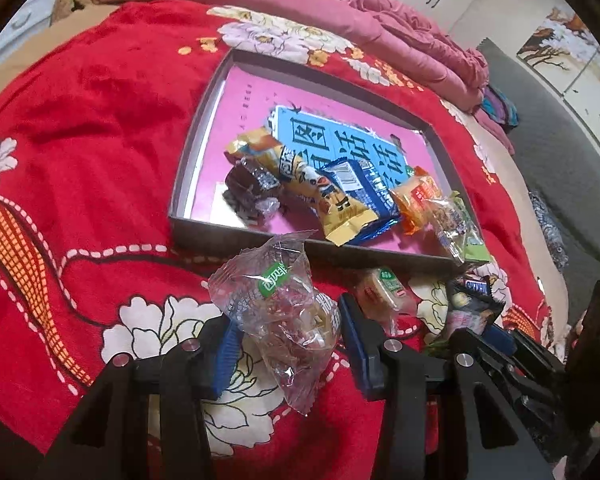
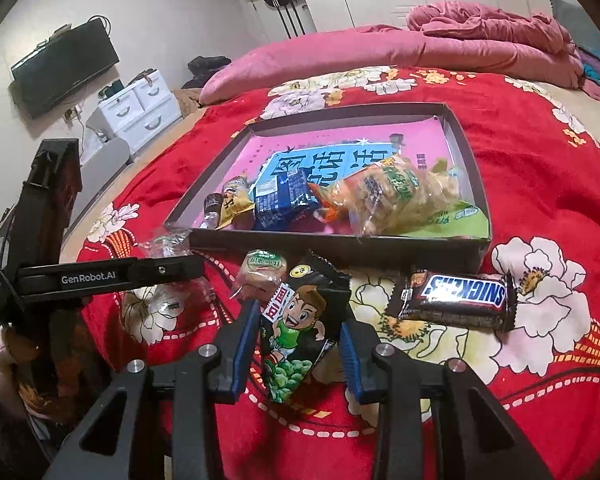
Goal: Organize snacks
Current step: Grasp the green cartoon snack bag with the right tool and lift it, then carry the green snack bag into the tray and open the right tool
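In the left wrist view the left claw (image 1: 286, 334) sits at the lower centre of the frame, its blue pads against both sides of a clear crinkled snack bag (image 1: 278, 312) with a green label; the claw is clenched on that bag, just below the near wall of the shallow grey box (image 1: 198, 128). The box lies on the red flowered bedspread (image 1: 80, 120) and fills the middle of the frame. Inside it, along the near wall, are a dark wrapped sweet (image 1: 246, 192), a yellow packet (image 1: 320, 196), a blue packet (image 1: 364, 190), an orange packet (image 1: 414, 196) and a clear bag (image 1: 456, 222) at the right corner.

In the right wrist view the right claw (image 2: 298, 346) at the lower centre is clenched on a black cartoon snack packet (image 2: 300, 328), pinched between both pads. A Snickers bar (image 2: 456, 294) lies on the bedspread to the right of it, apart from the claw. A small round wrapped cake (image 2: 262, 270) lies just above the packet's left corner, in front of the box
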Demonstrator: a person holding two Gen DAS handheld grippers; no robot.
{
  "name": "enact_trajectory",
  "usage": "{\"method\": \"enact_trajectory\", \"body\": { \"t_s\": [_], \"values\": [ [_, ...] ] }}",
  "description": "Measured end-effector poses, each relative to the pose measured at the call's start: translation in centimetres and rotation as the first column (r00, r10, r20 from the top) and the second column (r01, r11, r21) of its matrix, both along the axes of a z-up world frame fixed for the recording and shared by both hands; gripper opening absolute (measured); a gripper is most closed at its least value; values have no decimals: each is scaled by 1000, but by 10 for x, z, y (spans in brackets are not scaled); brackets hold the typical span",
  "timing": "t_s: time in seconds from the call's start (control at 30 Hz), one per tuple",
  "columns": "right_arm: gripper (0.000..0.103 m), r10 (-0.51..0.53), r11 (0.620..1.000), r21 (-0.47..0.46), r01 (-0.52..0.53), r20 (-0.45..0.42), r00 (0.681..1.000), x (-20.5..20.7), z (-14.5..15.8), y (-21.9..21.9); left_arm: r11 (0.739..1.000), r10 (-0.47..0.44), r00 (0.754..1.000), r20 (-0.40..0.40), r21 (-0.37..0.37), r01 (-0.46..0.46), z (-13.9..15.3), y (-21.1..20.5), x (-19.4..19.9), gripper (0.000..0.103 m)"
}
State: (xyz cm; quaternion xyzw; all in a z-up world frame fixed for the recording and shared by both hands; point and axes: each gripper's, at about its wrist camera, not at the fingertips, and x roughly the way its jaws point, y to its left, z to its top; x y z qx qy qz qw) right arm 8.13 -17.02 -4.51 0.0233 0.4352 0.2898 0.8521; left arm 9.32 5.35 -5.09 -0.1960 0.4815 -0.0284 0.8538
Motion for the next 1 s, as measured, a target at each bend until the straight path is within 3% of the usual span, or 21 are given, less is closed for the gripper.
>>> {"method": "enact_trajectory", "body": {
  "t_s": [0.03,0.23,0.47,0.63,0.8,1.0],
  "values": [
    [23,3,1000,4,-3,-1,1000,0,1,-1,1000,-3,1000,4,7,3,2,-1,0,48],
    [24,4,1000,8,-4,-37,999,5,-5,-3,1000,-5,1000,7,14,5,4,-2,0,48],
    [28,-2,1000,28,4,-83,997,11,-14,-5,1000,-3,1000,4,8,3,4,-1,-1,48],
    [34,10,1000,-20,-12,-107,994,14,-27,6,1000,-5,1000,4,7,5,4,-1,-1,48],
    [31,29,999,-33,-32,-82,996,13,-25,11,1000,-4,1000,12,6,4,6,-1,-2,48],
    [29,20,999,30,-20,-19,1000,9,-4,2,1000,-2,999,40,14,1,17,-1,-3,48]
  ]
}}
